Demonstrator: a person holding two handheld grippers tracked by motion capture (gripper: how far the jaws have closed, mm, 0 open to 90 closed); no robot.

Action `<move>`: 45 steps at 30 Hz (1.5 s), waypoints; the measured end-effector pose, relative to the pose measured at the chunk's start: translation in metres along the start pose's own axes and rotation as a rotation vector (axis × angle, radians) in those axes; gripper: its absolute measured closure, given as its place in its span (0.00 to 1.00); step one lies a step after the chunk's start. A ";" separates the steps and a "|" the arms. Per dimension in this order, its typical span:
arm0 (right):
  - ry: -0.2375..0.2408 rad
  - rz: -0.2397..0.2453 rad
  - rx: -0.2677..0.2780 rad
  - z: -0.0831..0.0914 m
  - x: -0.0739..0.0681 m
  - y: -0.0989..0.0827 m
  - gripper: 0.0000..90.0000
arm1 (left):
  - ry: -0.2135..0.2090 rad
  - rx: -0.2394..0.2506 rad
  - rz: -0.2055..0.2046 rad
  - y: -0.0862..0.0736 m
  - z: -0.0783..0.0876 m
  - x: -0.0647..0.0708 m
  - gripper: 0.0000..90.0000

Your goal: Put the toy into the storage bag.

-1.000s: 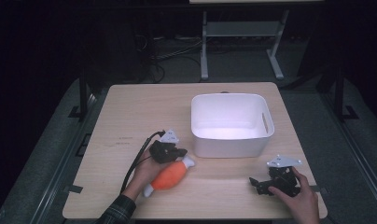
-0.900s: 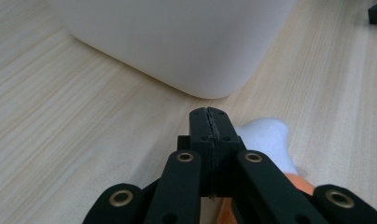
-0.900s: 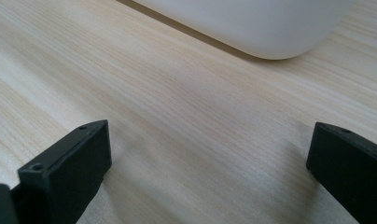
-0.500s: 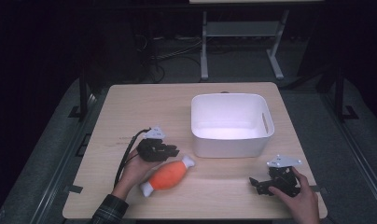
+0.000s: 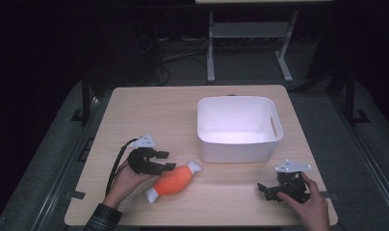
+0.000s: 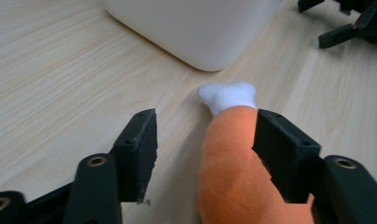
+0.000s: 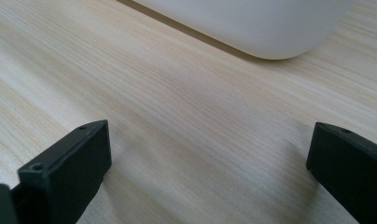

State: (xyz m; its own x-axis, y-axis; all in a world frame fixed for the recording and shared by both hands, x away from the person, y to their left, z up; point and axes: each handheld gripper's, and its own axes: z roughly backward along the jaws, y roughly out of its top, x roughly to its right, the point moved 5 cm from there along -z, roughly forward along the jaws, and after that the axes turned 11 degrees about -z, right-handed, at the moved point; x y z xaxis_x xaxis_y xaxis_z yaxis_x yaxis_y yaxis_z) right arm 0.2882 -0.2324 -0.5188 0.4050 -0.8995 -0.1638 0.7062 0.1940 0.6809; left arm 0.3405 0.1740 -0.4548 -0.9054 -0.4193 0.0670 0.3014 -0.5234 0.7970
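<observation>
Guessing the plush drumstick is light and squishy, so pinch the fat orange middle. It lies on the counter between the left hand-held gripper's wide-open jaws, one touching. Right hand-held gripper gapes empty near the bin.

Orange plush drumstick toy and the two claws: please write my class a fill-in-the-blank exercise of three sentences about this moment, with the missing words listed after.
1. The orange plush drumstick toy with white ends lies on the light wooden ____.
2. The white plastic bin holds ____.
3. The left claw stands ____, with the toy against one jaw; the right claw rests on bare wood.

Missing words: table; nothing; open
</observation>
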 end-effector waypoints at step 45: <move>-0.001 0.000 0.001 0.000 0.000 0.000 0.00 | -0.079 -0.103 -0.018 -0.026 -0.027 0.034 0.18</move>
State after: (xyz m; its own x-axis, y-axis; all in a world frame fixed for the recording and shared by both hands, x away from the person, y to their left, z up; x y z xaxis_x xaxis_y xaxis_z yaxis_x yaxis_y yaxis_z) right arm 0.2880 -0.2326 -0.5189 0.4047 -0.8998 -0.1632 0.7058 0.1939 0.6814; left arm 0.3103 0.1532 -0.4898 -0.9304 -0.3516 0.1035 0.3102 -0.6052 0.7331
